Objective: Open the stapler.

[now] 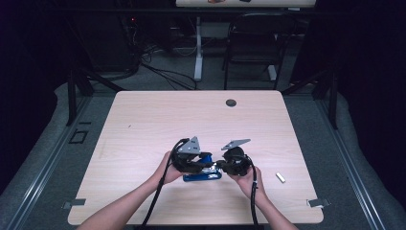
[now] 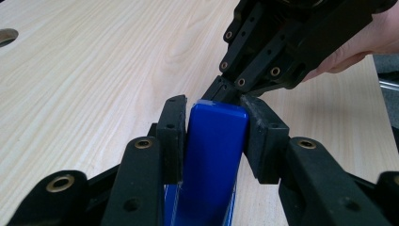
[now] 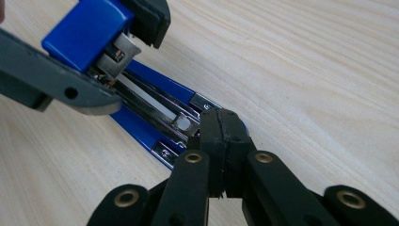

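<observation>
1. High view: you hold the blue stapler (image 1: pixel 203 171) low over the bench (image 1: pixel 143 124), between your two grippers; the left gripper (image 1: pixel 191 160) is on its lifted top arm and the right gripper (image 1: pixel 229 164) meets it from the other side. A small white piece (image 1: pixel 280 177), possibly a strip of staples, lies on the bench well apart from the right gripper, so I judge the loading not yet done
2. Left gripper view: your left fingers (image 2: pixel 171 136) stand partly open, clamped on either side of the stapler's blue top arm (image 2: pixel 214 160); its end sits level with the fingertips. The right gripper (image 2: pixel 226 89) touches just beyond that end
3. Right gripper view: your right fingers (image 3: pixel 209 136) are pressed fully together with nothing gripped between them; their tips rest at the pusher (image 3: pixel 182 124) in the open staple channel (image 3: pixel 146 101). The magazine is open; filling and closing remain, as I read it
</observation>
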Motion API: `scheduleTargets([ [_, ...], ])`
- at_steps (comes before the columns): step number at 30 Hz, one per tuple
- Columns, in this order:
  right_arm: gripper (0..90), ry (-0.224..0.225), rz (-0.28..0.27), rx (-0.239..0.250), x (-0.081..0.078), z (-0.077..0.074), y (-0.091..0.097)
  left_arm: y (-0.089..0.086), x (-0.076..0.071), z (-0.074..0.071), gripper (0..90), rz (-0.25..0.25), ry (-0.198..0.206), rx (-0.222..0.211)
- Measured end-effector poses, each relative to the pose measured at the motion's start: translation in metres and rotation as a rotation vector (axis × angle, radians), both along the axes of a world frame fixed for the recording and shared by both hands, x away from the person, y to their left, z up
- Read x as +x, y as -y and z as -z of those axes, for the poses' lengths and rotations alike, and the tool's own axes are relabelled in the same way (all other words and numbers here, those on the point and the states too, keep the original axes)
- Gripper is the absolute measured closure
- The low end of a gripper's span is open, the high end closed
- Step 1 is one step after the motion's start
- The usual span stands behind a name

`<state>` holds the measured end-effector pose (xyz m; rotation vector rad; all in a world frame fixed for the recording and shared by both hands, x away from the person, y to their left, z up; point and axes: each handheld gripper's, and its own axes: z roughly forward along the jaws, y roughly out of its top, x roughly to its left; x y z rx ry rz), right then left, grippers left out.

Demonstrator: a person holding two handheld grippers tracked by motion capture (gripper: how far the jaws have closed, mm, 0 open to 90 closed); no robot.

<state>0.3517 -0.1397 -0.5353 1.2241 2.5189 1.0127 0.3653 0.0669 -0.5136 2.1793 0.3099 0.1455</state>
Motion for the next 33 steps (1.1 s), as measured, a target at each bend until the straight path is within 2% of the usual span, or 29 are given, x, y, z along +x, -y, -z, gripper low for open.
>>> scheduleTargets([
  [8, 90.0, 0.028, -0.017, -0.042, 0.000, 0.001, -0.004, -0.003, 0.000, -0.002, 63.2, -0.004, 0.005, 0.000],
  [22, 90.0, 0.041, -0.032, -0.094, -0.001, 0.001, -0.009, -0.009, -0.001, -0.008, 64.1, -0.005, 0.029, 0.022],
  [31, 90.0, 0.033, -0.037, -0.089, 0.000, 0.001, -0.009, -0.012, -0.001, -0.010, 64.4, -0.001, 0.032, 0.028],
  [32, 90.0, 0.028, -0.041, -0.105, 0.000, 0.000, -0.009, -0.013, -0.001, -0.012, 64.5, 0.001, 0.034, 0.039],
  [33, 90.0, 0.025, -0.041, -0.107, 0.001, 0.000, -0.009, -0.014, -0.001, -0.011, 64.5, -0.001, 0.031, 0.028],
])
